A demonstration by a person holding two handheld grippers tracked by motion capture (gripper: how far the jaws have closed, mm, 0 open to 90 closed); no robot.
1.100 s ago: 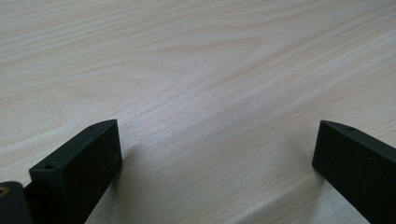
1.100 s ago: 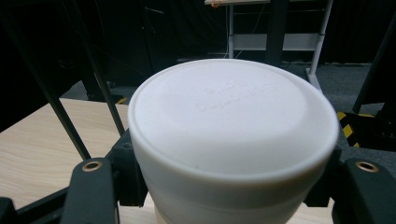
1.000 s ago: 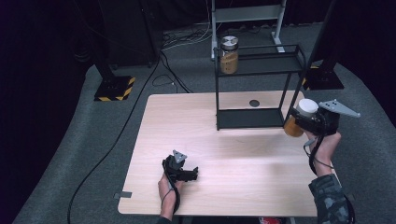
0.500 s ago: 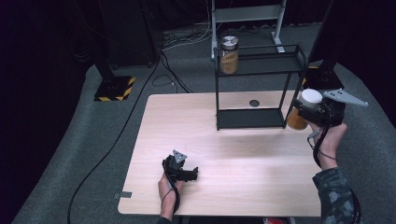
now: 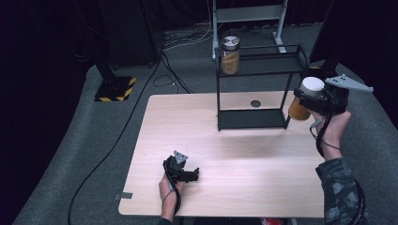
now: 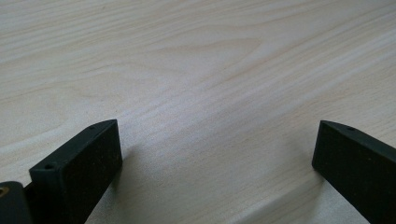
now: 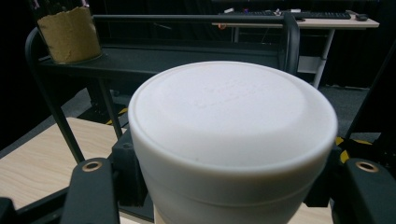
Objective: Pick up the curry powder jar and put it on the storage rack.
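Note:
My right gripper (image 5: 306, 99) is shut on a jar with a white lid (image 5: 304, 97) and amber contents, held in the air just right of the black wire rack (image 5: 256, 70). In the right gripper view the jar's white lid (image 7: 233, 126) sits between the jaws, level with the rack's top shelf (image 7: 154, 56). A second jar (image 5: 230, 55) with a metal lid stands on the left of that shelf, and its tan body (image 7: 70, 35) shows in the right gripper view. My left gripper (image 5: 193, 174) rests on the table near its front edge, open, with bare wood between its jaws (image 6: 215, 154).
The light wooden table (image 5: 225, 154) has a small dark round hole (image 5: 255, 103) behind the rack's base. A stand foot with yellow-black stripes (image 5: 115, 89) and cables lie on the grey floor beyond. A desk frame (image 5: 248, 14) stands at the back.
My right gripper has lifted the white-lidded jar upward and slightly back, up to the rack's top shelf height. The left gripper has stayed still.

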